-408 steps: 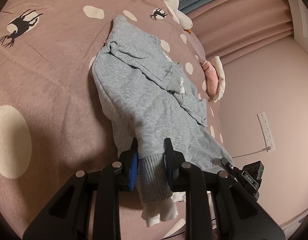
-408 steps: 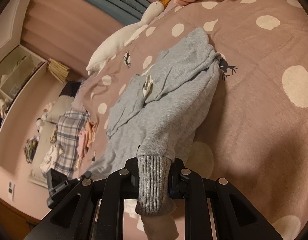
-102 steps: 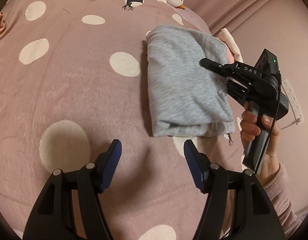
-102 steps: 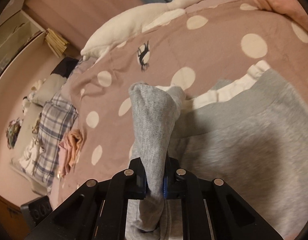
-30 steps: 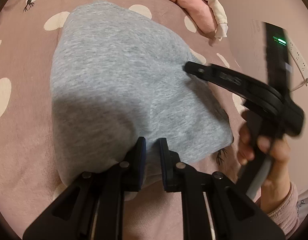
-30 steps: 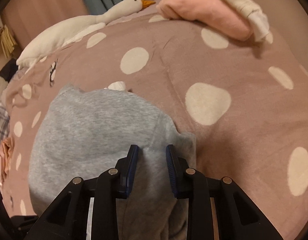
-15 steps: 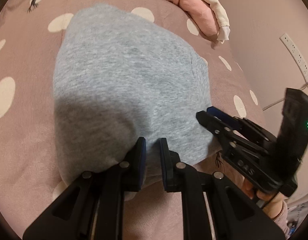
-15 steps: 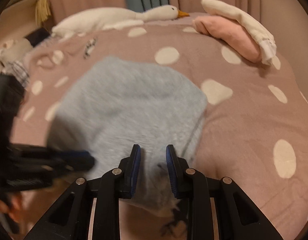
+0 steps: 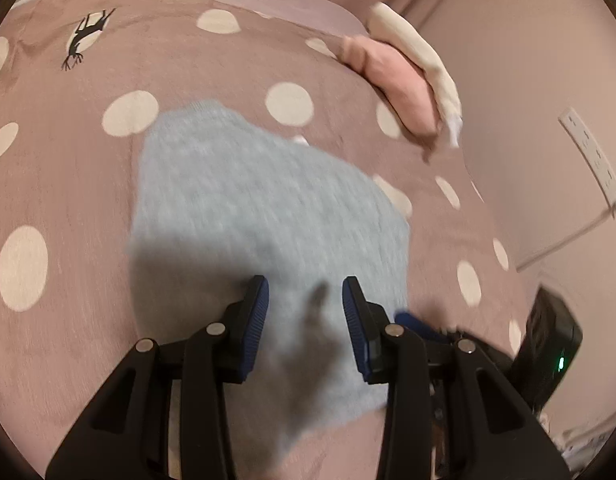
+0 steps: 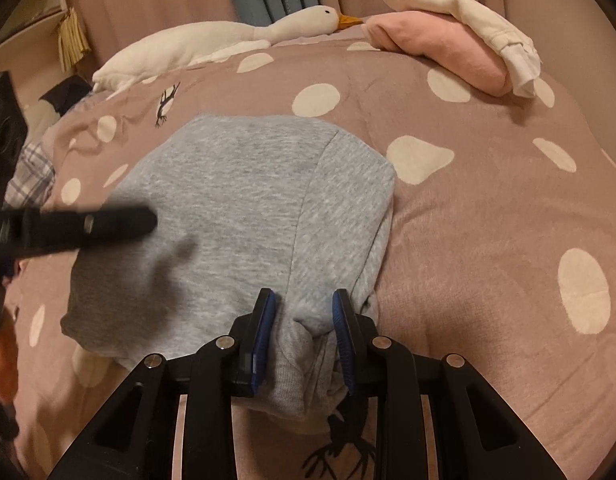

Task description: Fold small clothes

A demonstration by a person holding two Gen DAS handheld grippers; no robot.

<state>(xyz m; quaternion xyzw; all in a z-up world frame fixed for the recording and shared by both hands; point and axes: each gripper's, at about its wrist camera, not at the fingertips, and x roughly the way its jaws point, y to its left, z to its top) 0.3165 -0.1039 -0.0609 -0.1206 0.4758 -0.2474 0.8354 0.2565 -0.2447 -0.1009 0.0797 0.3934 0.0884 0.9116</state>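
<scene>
A grey sweatshirt (image 9: 248, 208) lies folded into a compact rectangle on the pink dotted bedspread (image 9: 60, 184); it also shows in the right wrist view (image 10: 236, 208). My left gripper (image 9: 306, 312) is open, its blue pads apart over the near edge of the fold, holding nothing. My right gripper (image 10: 304, 320) is open too, its pads on either side of the sweatshirt's near right corner, where a ribbed cuff bulges between them. The left gripper crosses the right wrist view as a blurred black bar (image 10: 80, 226).
A folded pink garment (image 10: 435, 48) with a white one (image 10: 459, 12) on top lies at the far right edge of the bed. A white goose plush (image 10: 212, 44) lies along the back. A wall socket strip (image 9: 591, 156) is to the right.
Both grippers have opened and let go of the folded sweatshirt. The left gripper has pulled back a little, so more of the bed shows beyond the fold.
</scene>
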